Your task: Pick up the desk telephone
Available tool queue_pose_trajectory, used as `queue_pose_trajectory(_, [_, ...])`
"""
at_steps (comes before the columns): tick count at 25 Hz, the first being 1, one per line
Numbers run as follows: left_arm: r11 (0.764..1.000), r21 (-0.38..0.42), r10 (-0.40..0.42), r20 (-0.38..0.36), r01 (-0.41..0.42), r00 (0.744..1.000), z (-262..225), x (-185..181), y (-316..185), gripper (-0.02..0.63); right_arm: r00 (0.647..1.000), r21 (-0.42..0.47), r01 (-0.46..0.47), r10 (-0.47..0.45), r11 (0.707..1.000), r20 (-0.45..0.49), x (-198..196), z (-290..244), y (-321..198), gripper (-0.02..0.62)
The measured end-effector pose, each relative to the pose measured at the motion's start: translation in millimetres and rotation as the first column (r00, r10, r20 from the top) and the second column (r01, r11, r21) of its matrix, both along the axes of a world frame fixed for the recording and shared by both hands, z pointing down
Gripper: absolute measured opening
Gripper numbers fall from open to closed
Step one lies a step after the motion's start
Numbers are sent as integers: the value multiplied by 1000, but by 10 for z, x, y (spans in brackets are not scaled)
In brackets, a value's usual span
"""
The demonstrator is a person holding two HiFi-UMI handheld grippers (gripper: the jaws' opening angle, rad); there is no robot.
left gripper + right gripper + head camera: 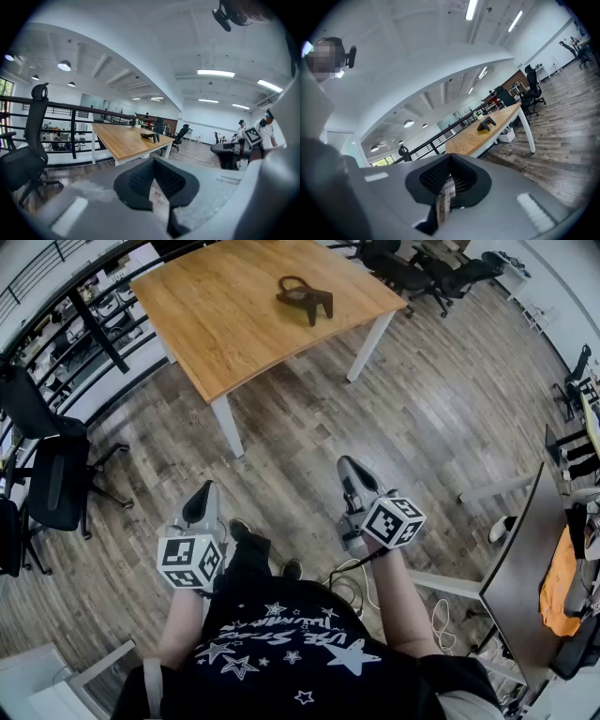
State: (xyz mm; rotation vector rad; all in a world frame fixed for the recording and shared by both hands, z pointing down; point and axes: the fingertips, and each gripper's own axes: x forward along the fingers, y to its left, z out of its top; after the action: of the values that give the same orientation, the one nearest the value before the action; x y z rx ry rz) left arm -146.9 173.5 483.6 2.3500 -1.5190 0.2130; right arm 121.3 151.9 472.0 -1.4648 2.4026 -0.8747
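One dark desk telephone (305, 294) sits on a light wooden table (216, 334), toward its far right part, at about twelve o'clock from the person in the head view. It rests on the bare tabletop, well apart from both grippers, and nothing touches it. It shows small and far off in the left gripper view (151, 136) and in the right gripper view (486, 123).

Beyond the table at one o'clock stand several black office chairs (412, 273). A dark railing (94, 324) runs past the table's left end, at about ten o'clock.

Closer in, on the plank floor (309, 418), the person holds both grippers low in front of the body, pointing toward the table. The left gripper (208, 491), at seven o'clock of the table, is clenched and empty; its own view shows the pads meeting at the tips (154, 160). The right gripper (349, 467), at five o'clock of the table, is likewise closed on nothing (451, 157).

Another black chair (52, 470) stands at nine o'clock of the person, and a dark desk (520, 563) at three o'clock.
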Motion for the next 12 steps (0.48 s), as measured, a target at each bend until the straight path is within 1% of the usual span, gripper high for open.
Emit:
queue_pose_trajectory(3, [1000, -22, -5, -45, 4, 999, -12, 39, 130, 2, 999, 13, 15, -14, 1000, -30, -23, -49, 132, 0])
queue_pose_trajectory(7, [1000, -13, 6, -23, -6, 1000, -65, 100, 219, 2, 999, 26, 23, -23, 999, -34, -17, -118, 208, 0])
queue_pose_trajectory(12, [999, -45, -7, -46, 4, 999, 2, 108, 281, 2, 999, 41, 23, -22, 999, -28, 22, -150, 231, 0])
